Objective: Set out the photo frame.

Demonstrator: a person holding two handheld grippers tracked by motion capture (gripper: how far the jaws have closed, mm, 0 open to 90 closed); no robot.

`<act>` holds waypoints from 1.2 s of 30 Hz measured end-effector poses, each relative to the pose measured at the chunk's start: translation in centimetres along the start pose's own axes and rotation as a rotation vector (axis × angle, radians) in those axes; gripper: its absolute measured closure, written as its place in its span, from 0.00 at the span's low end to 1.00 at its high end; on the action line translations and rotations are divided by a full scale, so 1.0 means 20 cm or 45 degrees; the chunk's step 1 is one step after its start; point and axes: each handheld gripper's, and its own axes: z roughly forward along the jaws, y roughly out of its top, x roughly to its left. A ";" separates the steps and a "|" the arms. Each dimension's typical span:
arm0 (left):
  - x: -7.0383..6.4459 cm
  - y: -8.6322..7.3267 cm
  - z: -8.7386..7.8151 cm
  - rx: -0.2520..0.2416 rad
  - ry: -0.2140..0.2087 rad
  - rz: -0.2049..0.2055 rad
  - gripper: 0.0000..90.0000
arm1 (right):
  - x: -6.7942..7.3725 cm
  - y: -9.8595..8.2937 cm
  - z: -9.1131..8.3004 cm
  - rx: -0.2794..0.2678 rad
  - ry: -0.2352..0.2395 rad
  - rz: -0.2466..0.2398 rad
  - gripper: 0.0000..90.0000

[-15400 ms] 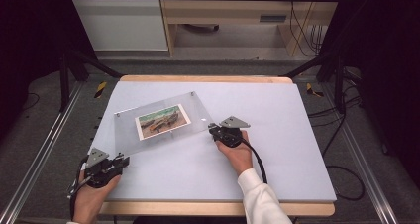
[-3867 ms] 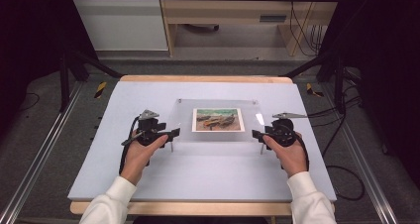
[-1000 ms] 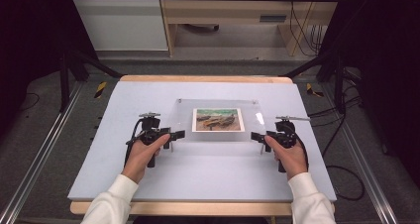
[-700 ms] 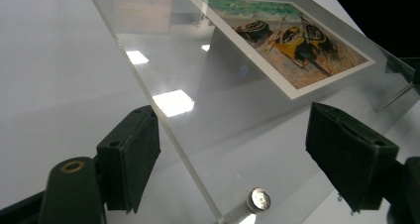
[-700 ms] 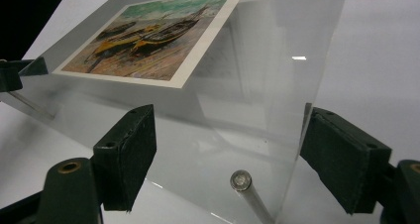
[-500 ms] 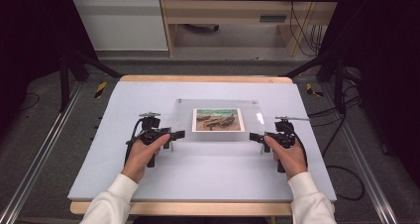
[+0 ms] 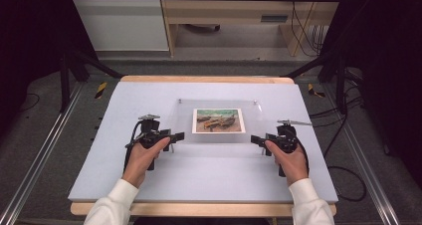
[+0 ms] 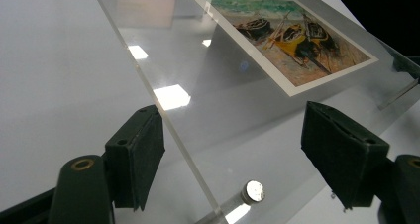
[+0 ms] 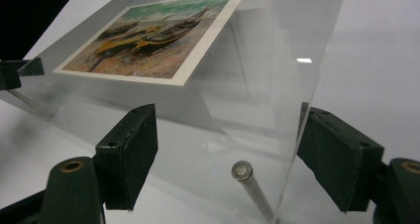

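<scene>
Revealing corner pins (image 9: pixel 241 170), possibly steel.

- The left gripper (image 7: pixel 175 135) is black, with a grey three-cornered plate on top and a black cable trailing back.
- The right gripper (image 7: pixel 255 139) is black too, with the same grey plate and cable.
- The fingers (image 8: pixel 136 162) are flat, dark blocks with small screw holes; brass-coloured rings sit at their bases.
- Both sleeves (image 7: pixel 110 205) are white.

Acrylic photo frame (image 7: pixel 219 121) now squared at the worktop's centre; both grippers, left (image 7: pixel 175 135) and right (image 7: pixel 255 139), moved to its near corners.
</scene>
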 end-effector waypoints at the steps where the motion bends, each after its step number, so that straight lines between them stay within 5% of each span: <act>1: -0.01 0.00 -0.01 -0.001 0.003 0.010 0.27 | 0.00 0.00 0.00 -0.004 -0.004 -0.011 0.27; 4: -0.03 -0.02 -0.03 -0.016 0.020 0.054 0.28 | 0.02 -0.02 -0.02 -0.016 -0.017 -0.051 0.27; 12: -0.04 -0.08 -0.06 -0.093 0.018 0.074 0.33 | 0.05 -0.06 -0.05 -0.045 -0.034 -0.116 0.28; 36: -0.11 -0.14 -0.13 -0.103 0.085 0.143 0.42 | 0.10 -0.14 -0.12 -0.075 -0.088 -0.240 0.31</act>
